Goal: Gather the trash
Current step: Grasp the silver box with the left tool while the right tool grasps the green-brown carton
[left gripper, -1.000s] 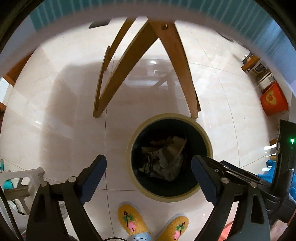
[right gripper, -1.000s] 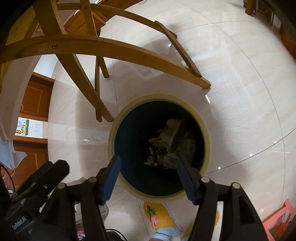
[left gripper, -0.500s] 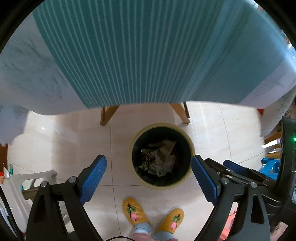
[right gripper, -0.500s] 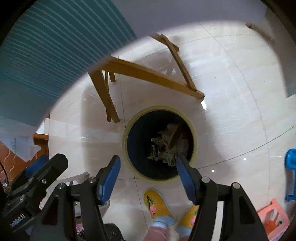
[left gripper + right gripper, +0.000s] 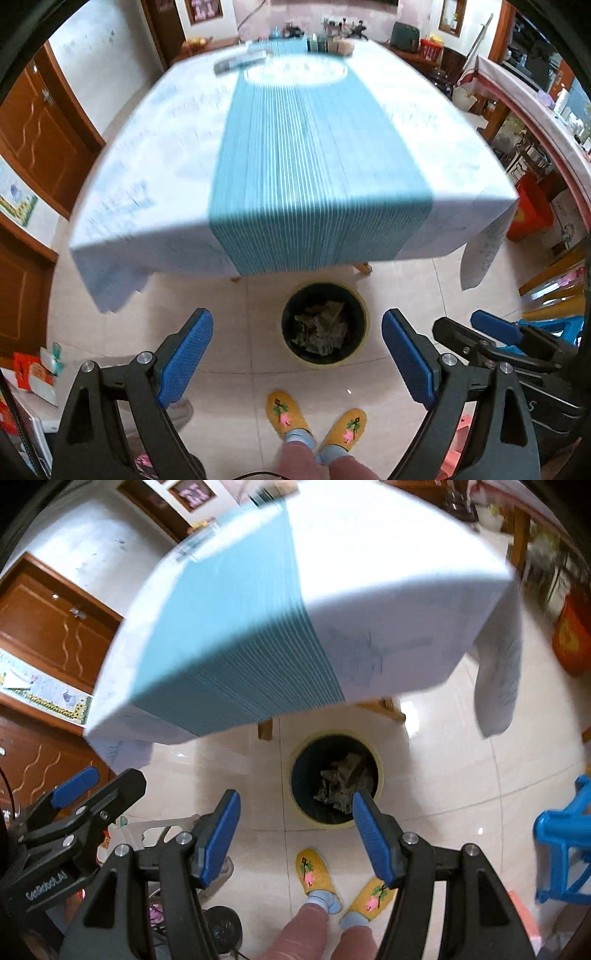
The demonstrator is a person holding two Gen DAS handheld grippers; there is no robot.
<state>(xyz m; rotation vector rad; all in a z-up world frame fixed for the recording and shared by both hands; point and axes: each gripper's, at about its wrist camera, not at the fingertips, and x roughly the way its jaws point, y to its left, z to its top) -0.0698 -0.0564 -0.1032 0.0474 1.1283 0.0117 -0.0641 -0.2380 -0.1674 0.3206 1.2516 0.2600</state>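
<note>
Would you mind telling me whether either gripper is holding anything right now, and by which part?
Nothing is held: the left gripper and right gripper both stand open and empty above the bin.

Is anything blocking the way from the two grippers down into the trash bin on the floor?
Nothing visible does. The trash bin stands uncovered on the floor just clear of the table edge, below the open left gripper and right gripper.

The bin (image 5: 325, 328) stands on the floor (image 5: 236, 332) before the table (image 5: 295, 147).

A table (image 5: 288, 155) draped in a white and teal striped cloth stands on glossy cream floor tiles (image 5: 240, 295), brown wooden doors (image 5: 40, 125) alongside.
</note>
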